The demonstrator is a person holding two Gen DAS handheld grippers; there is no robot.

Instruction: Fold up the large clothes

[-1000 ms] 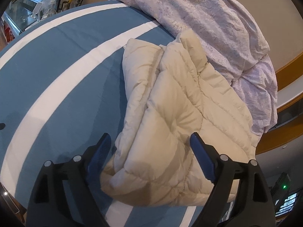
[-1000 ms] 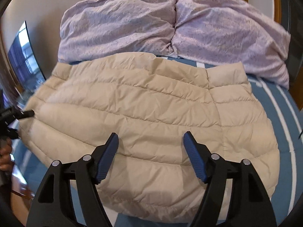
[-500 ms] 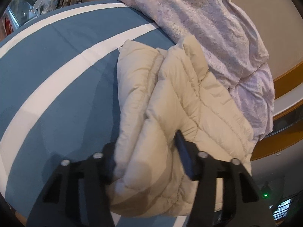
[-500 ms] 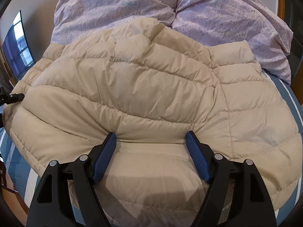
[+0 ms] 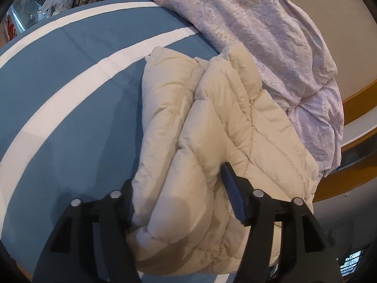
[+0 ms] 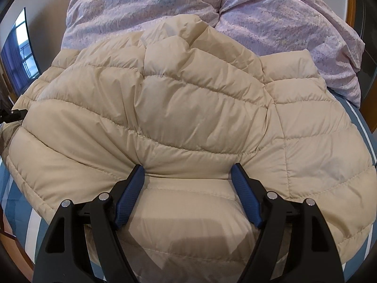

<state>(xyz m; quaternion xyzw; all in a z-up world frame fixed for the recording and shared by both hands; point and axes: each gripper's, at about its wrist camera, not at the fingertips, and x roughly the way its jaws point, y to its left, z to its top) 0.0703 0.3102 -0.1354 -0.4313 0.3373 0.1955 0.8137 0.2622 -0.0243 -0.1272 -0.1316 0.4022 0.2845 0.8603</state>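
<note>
A cream quilted puffer jacket (image 5: 226, 127) lies folded on a blue bed sheet with white stripes (image 5: 70, 89). My left gripper (image 5: 181, 188) is closed on a thick fold at the jacket's near end; the padding bulges between its fingers. In the right wrist view the jacket (image 6: 188, 99) fills the frame, bunched up into a ridge. My right gripper (image 6: 187, 172) has its jaws wide apart, pressed into the jacket's near edge with padding between the blue pads (image 6: 245, 198), not pinched.
A crumpled lilac duvet (image 5: 271, 35) lies behind the jacket against the wall, also in the right wrist view (image 6: 282, 18). A wooden bed frame (image 5: 353, 118) runs at the right. A cluttered shelf (image 5: 47, 2) stands beyond the bed's far left.
My left gripper moved forward and closed on the jacket's near fold. My right gripper pushed into the jacket's edge, and the jacket bunched up toward the duvet.
</note>
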